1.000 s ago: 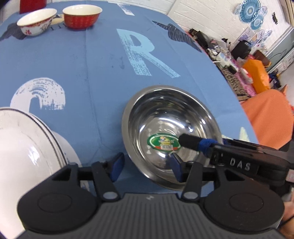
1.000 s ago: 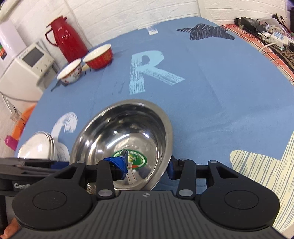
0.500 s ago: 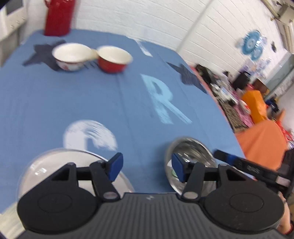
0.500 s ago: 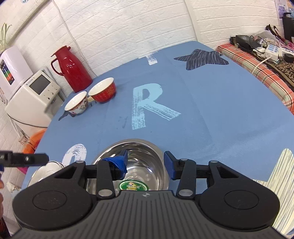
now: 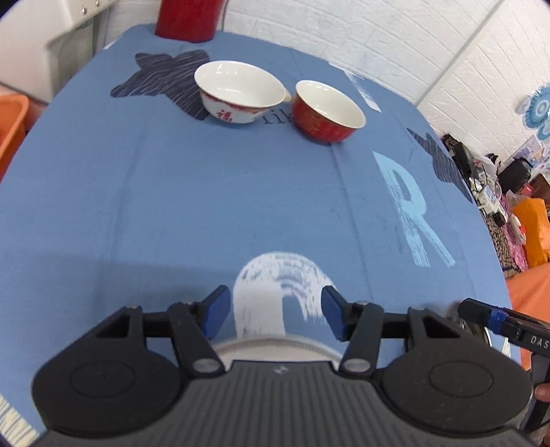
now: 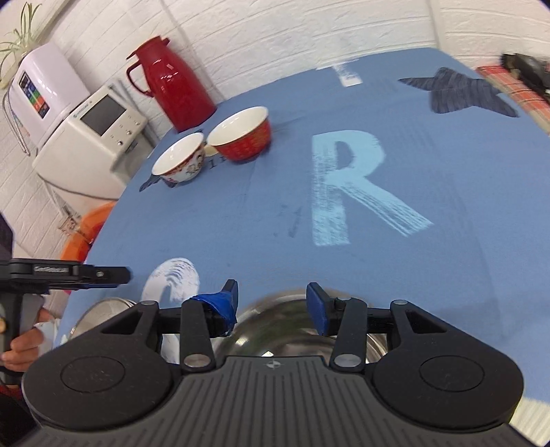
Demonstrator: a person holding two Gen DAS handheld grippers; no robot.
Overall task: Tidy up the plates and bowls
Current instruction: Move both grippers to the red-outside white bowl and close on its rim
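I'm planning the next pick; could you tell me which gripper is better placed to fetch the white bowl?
Probably left: the left gripper is open and faces the white bowl almost head-on, while the right gripper hangs over the steel bowl.

Walls: white painted brick (image 6: 261,31), far side and right.
Table: round, under a blue cloth (image 5: 213,206) printed with a pale "R" (image 6: 347,182) and dark star shapes (image 6: 460,93).
Far left: white boxy appliance with a grey screen (image 6: 92,137); white dispenser with coloured panel (image 6: 37,93) behind it, green plant sprig (image 6: 17,37) on top.
Right: cluttered area with orange fabric (image 5: 529,233); blue paper rosettes (image 5: 538,110) on wall.
Light: bright, even.
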